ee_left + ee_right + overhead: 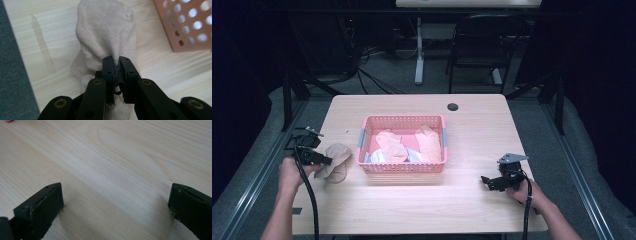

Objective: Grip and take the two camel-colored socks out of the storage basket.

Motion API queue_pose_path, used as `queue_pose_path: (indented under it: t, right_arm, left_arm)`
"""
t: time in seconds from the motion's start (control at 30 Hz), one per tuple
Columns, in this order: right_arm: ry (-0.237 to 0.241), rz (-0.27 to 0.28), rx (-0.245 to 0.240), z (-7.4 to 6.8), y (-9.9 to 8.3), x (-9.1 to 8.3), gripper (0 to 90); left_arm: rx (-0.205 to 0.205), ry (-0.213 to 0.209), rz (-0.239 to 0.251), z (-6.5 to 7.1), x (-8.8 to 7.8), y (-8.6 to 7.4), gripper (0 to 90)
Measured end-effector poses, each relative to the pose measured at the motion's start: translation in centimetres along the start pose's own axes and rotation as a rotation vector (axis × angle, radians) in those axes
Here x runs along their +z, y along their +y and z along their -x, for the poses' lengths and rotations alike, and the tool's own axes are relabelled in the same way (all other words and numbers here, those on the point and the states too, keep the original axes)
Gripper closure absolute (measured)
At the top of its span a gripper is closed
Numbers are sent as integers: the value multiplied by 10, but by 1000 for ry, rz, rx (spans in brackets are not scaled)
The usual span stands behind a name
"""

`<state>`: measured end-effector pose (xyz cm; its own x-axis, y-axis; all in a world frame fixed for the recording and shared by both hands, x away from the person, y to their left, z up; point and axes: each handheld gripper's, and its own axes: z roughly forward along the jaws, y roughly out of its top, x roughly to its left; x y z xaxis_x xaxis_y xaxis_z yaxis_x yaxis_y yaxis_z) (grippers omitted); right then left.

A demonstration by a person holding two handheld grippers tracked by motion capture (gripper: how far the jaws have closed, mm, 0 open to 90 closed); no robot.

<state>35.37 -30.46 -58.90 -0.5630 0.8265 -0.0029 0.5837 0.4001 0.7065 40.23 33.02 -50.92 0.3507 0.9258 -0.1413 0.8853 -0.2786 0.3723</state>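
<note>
A beige sock [336, 161] lies on the wooden table [472, 125] just left of the pink basket [402, 169]. My left gripper [326, 161] is shut on the sock; in the left gripper view the two black jaws pinch the sock [107, 30] fabric at my left gripper [116, 60], and the rest of it drapes onto the table. The pink basket [185, 25] corner shows at the upper right there. My right gripper [485, 180] rests low over the table at the right, and my right gripper [116, 197] has its jaws wide open over bare wood.
The basket holds several pale pink and white cloth pieces [404, 145]. A round dark grommet [453, 106] sits near the table's far edge. A black chair [482, 45] and cables stand behind the table. A tape strip [42, 47] is stuck on the wood left of the sock.
</note>
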Motion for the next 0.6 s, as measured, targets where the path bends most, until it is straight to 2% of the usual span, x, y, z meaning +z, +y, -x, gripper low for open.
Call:
queue_pose_path:
  t: [0.13, 0.2, 0.23, 0.3, 0.37, 0.4, 0.53, 0.6]
  right_arm:
    - [0, 0, 0, 0, 0, 0, 0]
    - [-1, 0, 0, 0, 0, 0, 0]
    - [0, 1, 0, 0, 0, 0, 0]
    - [0, 1, 0, 0, 0, 0, 0]
    - [0, 1, 0, 0, 0, 0, 0]
    - [-1, 1, 0, 0, 0, 0, 0]
    - [0, 1, 0, 0, 0, 0, 0]
    - [0, 1, 0, 0, 0, 0, 0]
  left_arm:
    - [-26, -36, -23, -5, 21, -7, 819]
    - [-30, -46, -18, -5, 24, -8, 777]
    - [-40, -48, -6, -5, 24, -9, 735]
    - [-41, -33, 2, -2, 20, -10, 557]
    - [-46, -1, 26, 1, 15, -14, 367]
    - [-46, 14, 37, 3, 11, -17, 300]
    - [-51, 43, 111, 8, 1, -36, 147]
    - [-58, 58, 138, 11, 3, -50, 128]
